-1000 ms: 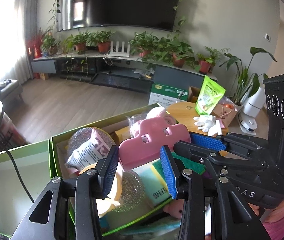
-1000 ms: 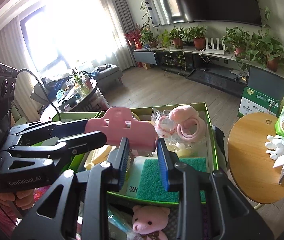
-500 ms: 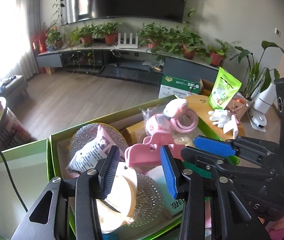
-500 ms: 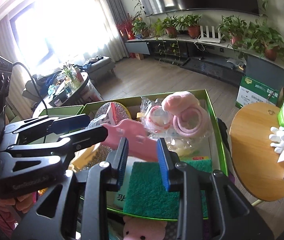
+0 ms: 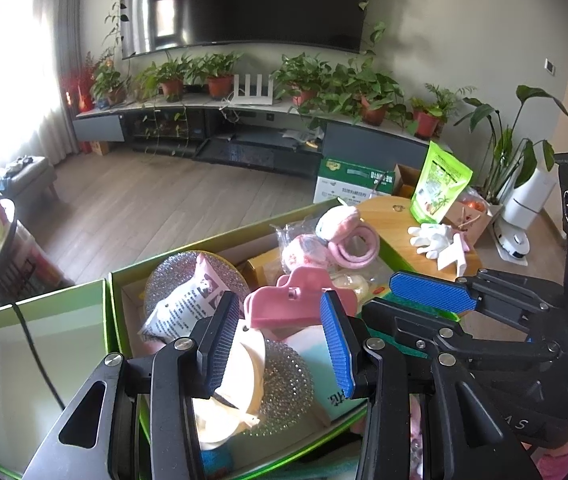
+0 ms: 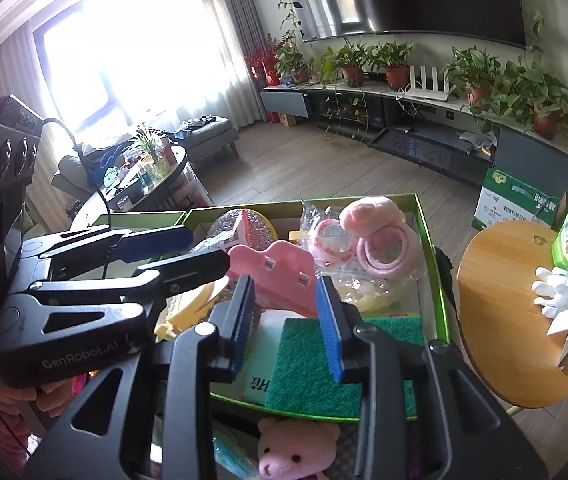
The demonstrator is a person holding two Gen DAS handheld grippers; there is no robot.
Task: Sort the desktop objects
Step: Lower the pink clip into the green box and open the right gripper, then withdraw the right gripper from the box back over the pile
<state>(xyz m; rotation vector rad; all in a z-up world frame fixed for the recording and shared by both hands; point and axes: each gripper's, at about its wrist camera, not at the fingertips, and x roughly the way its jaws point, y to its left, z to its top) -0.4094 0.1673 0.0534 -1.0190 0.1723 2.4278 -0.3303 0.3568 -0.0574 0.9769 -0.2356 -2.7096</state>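
Between the left gripper (image 5: 280, 332) fingers (image 5: 224, 330) sat the pink clip (image 5: 296, 304), apparently pinched at its left end, while the right gripper (image 6: 286, 320) was easing its fingers (image 6: 330, 320) apart around the clip's other end, pads seemingly clear. Its long axis ran crosswise between both hands, the left nearer and, I judged, sole carrier, above the full green box (image 6: 430, 248). Counted: one clip, one green pad (image 6: 316, 360), two steel scourers (image 5: 288, 384), one empty green box (image 5: 44, 316), one round table (image 6: 496, 280)
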